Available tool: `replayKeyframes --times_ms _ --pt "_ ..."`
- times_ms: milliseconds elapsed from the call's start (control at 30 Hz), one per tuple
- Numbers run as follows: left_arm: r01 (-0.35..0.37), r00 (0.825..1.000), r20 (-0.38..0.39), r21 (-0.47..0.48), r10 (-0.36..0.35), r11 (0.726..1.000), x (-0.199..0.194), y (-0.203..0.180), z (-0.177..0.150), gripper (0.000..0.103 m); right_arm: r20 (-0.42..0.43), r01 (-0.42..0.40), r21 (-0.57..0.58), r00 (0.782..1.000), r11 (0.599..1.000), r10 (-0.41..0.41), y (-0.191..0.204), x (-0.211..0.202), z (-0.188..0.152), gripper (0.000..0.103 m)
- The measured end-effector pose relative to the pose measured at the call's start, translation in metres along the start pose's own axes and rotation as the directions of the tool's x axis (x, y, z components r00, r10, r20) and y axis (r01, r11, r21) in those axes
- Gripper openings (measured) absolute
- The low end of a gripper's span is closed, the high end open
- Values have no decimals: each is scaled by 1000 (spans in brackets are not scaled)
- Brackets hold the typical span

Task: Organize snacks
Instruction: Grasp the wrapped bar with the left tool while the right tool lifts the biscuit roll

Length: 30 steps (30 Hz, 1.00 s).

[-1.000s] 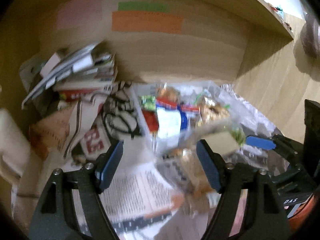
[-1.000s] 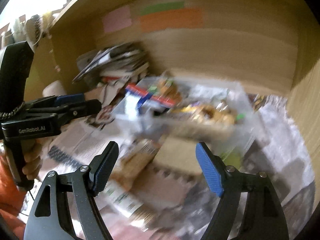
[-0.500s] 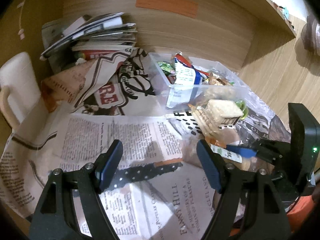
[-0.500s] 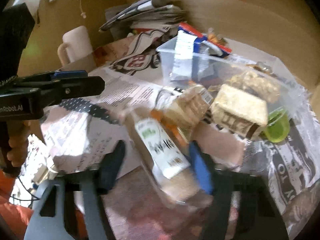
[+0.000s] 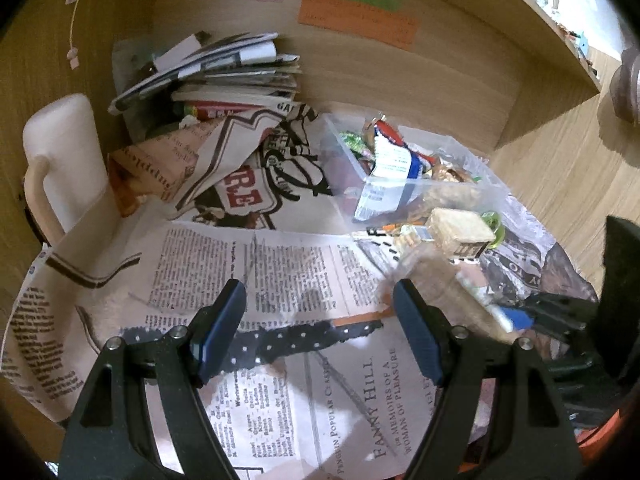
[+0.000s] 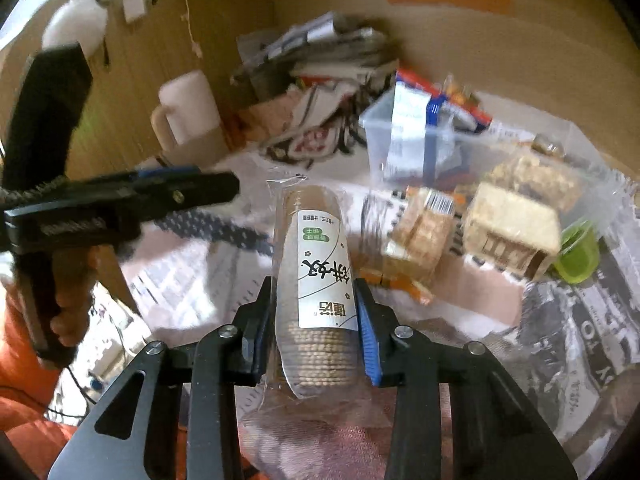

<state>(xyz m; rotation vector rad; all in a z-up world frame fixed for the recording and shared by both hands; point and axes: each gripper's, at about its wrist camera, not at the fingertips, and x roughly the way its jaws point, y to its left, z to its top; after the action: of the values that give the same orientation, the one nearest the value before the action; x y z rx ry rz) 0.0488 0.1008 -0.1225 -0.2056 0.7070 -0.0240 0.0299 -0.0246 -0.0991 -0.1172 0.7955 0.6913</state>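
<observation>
**Biscuit sleeve gripped, bin ahead-right**

Right gripper (image 6: 316, 320) clamped across biscuit sleeve (image 6: 314, 276); long axis runs forward along fingers. Left gripper (image 5: 320, 332) spread wide, holding nothing, over newspaper (image 5: 280, 264). Clear bin (image 6: 420, 148) lies beyond, ahead-right; right hand nearer.

My right tool (image 6: 316, 320) sits low in the frame's centre, jaws clamped narrow. My left tool (image 5: 320, 328) is spread wide and empty at the bottom of its frame.
</observation>
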Motion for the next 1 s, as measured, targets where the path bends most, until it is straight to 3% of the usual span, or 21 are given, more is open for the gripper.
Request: replayKeyframes --times_ms 167,367,500,633,733,833,900,1000 --pt "32 999 -6 28 -32 999 11 -20 7 76 75 79 46 994 996 -82 -18 -24 8 34" --pt "85 995 -63 79 -80 993 48 -64 17 76 117 195 115 971 974 -208 -60 -48 10 34" --pt "132 984 -129 94 -120 987 82 -91 20 76 123 223 155 962 962 -243 -81 -57 11 34" --pt "108 979 -182 100 -89 989 116 -105 19 76 124 229 182 960 956 -253 -95 -62 8 34" --pt "64 981 -191 104 -44 992 133 -106 19 61 125 225 191 960 955 -251 -102 -66 5 34" --pt "35 985 -172 120 -13 992 136 -105 19 40 126 222 200 960 954 -250 -105 -67 4 34" --pt "35 986 -167 115 -15 993 135 -103 19 34 126 218 208 961 954 -247 -106 -67 3 34" --pt "38 987 -159 108 -21 993 130 -100 18 34 128 216 216 960 952 -247 -108 -65 3 34"
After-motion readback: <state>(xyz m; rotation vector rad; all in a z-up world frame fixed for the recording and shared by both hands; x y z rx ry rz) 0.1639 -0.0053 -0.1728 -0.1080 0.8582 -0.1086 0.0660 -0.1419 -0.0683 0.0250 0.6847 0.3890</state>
